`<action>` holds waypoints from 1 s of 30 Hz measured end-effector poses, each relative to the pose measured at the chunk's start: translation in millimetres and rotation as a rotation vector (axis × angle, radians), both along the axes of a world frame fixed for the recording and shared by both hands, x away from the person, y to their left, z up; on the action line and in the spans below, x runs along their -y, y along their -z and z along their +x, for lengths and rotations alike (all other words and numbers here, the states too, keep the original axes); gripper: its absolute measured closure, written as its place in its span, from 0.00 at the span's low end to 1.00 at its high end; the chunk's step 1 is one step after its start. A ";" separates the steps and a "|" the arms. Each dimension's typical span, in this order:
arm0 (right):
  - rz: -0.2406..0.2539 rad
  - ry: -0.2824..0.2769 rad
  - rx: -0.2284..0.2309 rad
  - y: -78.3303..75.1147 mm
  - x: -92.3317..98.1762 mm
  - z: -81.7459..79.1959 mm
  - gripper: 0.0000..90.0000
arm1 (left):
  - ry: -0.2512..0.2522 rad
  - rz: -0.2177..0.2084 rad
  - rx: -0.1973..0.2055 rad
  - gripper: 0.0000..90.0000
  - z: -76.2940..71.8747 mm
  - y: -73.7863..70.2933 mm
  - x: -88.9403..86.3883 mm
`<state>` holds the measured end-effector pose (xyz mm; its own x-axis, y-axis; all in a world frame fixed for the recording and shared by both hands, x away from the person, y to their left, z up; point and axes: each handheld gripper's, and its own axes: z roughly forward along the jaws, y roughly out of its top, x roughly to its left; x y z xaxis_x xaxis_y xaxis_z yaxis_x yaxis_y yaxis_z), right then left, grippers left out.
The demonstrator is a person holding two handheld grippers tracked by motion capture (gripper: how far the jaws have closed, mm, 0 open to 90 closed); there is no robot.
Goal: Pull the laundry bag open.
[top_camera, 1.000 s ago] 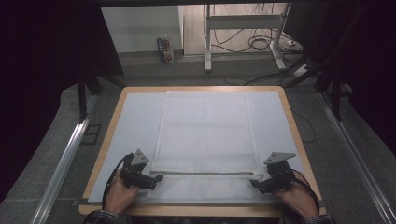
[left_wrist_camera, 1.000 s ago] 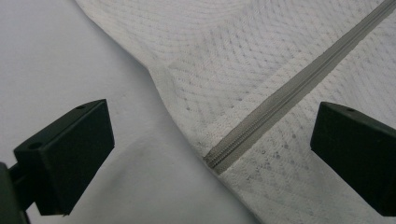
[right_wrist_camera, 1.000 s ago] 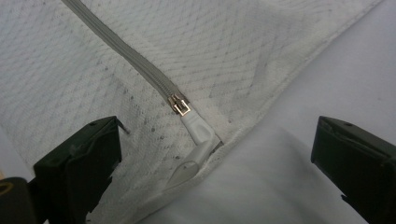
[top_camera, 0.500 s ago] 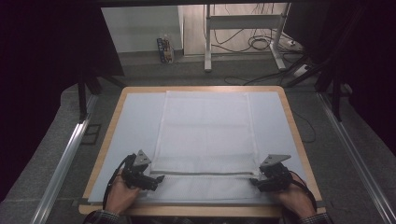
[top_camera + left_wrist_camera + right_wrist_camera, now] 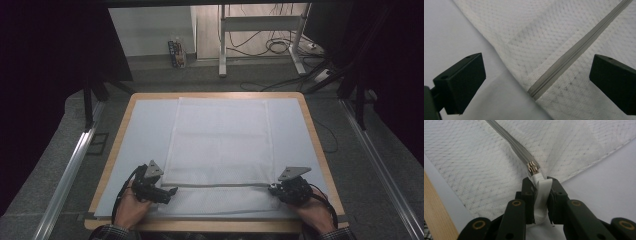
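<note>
Jaws of the right gripper (image 5: pixel 539 185) have just been closing and now pinch the white pull tab (image 5: pixel 541 195) of the zipper (image 5: pixel 217 185); the left gripper (image 5: pixel 535 82) gapes over the mesh bag (image 5: pixel 220 145), near table (image 5: pixel 310 125) edge.

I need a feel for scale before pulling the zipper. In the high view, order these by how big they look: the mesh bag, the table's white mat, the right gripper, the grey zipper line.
1. white mat
2. mesh bag
3. zipper line, long but very thin
4. right gripper, compact; against the zipper line the order is unsure.
</note>
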<state>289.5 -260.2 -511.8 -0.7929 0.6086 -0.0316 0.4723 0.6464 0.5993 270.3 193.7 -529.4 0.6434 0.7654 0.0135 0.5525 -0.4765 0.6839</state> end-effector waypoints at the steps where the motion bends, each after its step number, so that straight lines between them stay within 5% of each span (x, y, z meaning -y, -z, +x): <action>1: 0.001 -0.002 0.000 -0.3 0.1 0.1 0.86 | 0.001 -0.005 -0.001 0.01 -0.1 -0.9 0.8; 12: -0.001 -0.004 0.044 -6.0 1.6 -2.2 0.87 | 0.054 -0.014 -0.005 0.01 3.4 -4.0 24.2; 22: -0.035 -0.002 0.049 -4.4 -1.1 -2.9 0.89 | 0.048 -0.031 -0.009 0.01 4.1 -5.0 21.9; 30: -0.027 0.049 0.023 -1.0 4.9 0.9 0.61 | 0.045 -0.023 -0.016 0.01 4.4 -3.3 20.9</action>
<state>290.4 -265.0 -510.8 -0.7612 0.6452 -0.0660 0.4902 0.6390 0.5928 274.8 172.7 -526.0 0.6774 0.7354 -0.0150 0.5419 -0.4852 0.6862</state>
